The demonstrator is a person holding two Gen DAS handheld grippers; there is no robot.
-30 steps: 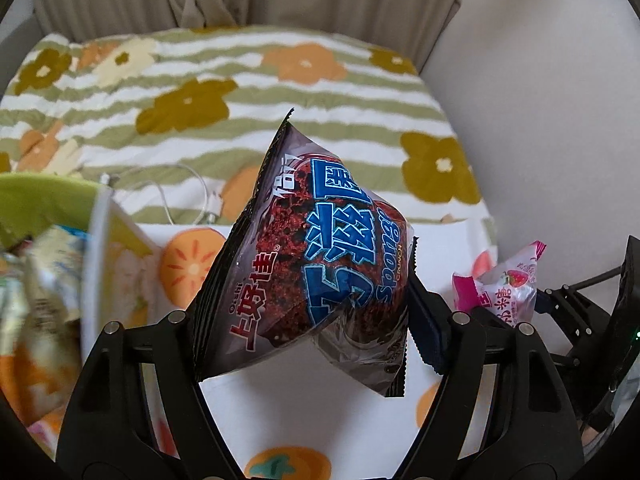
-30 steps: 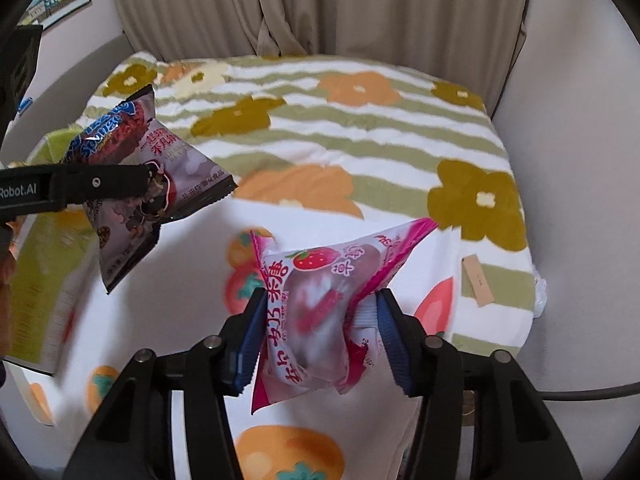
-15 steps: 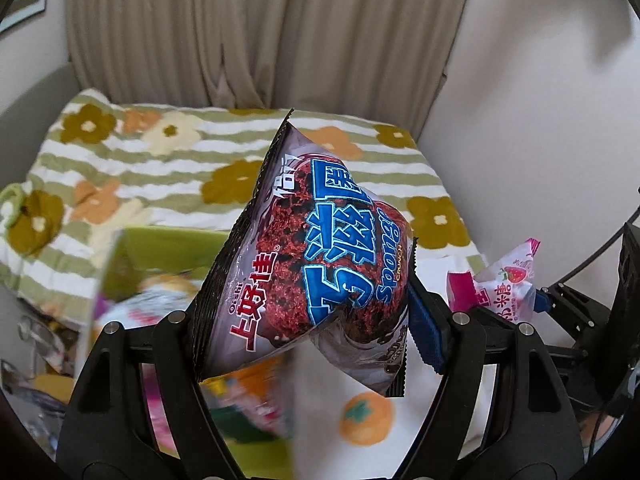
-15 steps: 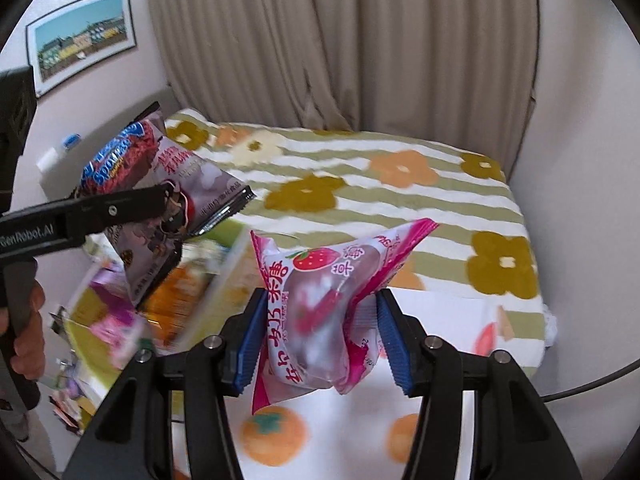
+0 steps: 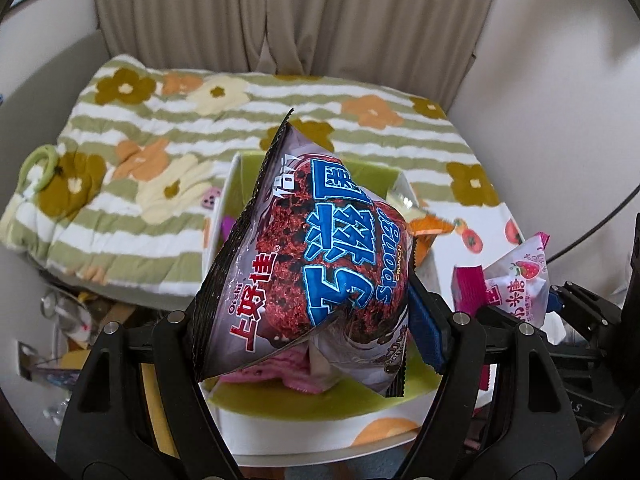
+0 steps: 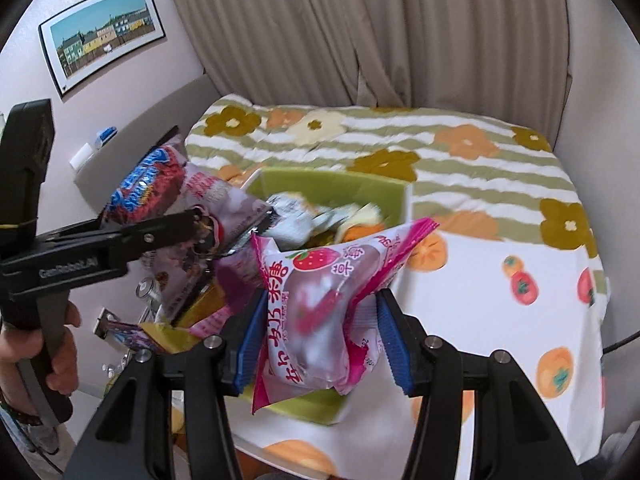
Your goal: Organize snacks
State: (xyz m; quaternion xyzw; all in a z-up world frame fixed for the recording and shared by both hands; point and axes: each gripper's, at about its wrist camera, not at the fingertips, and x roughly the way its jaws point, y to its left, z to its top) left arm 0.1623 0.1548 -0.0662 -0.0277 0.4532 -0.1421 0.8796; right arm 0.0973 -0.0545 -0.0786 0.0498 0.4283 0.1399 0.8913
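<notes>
Floral bedspread [image 5: 240,128], green box [image 6: 332,188], left tongs [image 5: 308,320] gripping chocolate bag [image 5: 316,264], right tongs [image 6: 320,336] gripping strawberry packet [image 6: 324,300]

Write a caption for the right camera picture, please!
Right gripper holds a pink strawberry packet above the green box.

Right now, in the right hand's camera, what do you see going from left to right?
Left gripper squeezing the purple snack bag → pink strawberry bag in the right gripper → fruit-print cloth.
</notes>
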